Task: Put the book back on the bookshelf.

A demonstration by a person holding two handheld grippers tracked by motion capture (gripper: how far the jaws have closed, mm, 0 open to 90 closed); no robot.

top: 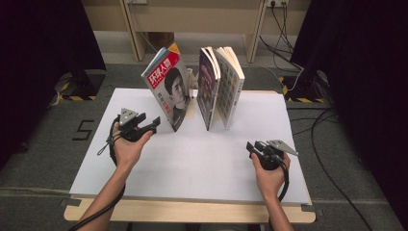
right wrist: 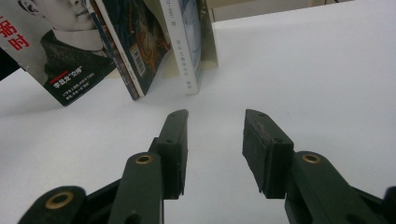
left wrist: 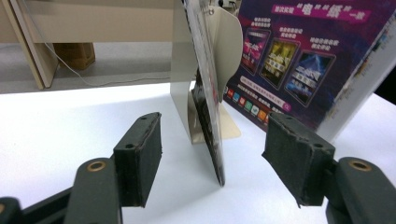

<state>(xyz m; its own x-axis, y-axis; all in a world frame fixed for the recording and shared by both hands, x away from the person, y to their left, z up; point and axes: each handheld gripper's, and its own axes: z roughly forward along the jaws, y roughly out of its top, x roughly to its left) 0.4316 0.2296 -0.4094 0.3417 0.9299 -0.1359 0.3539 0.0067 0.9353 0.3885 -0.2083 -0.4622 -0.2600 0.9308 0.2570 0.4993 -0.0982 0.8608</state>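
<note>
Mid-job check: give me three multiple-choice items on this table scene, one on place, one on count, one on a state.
1. The red-topped magazine with a portrait cover stands:
A. left of the other books
B. lying flat at the table edge
C. right of them

2. Books and magazines standing on the white table:
A. one
B. three
C. six

3. The left gripper is:
A. shut on a cable
B. open, astride the magazine's edge
C. holding a cup

Answers: A, it is the leftmost in the high view; B, three stand there; B, pads apart either side.
</note>
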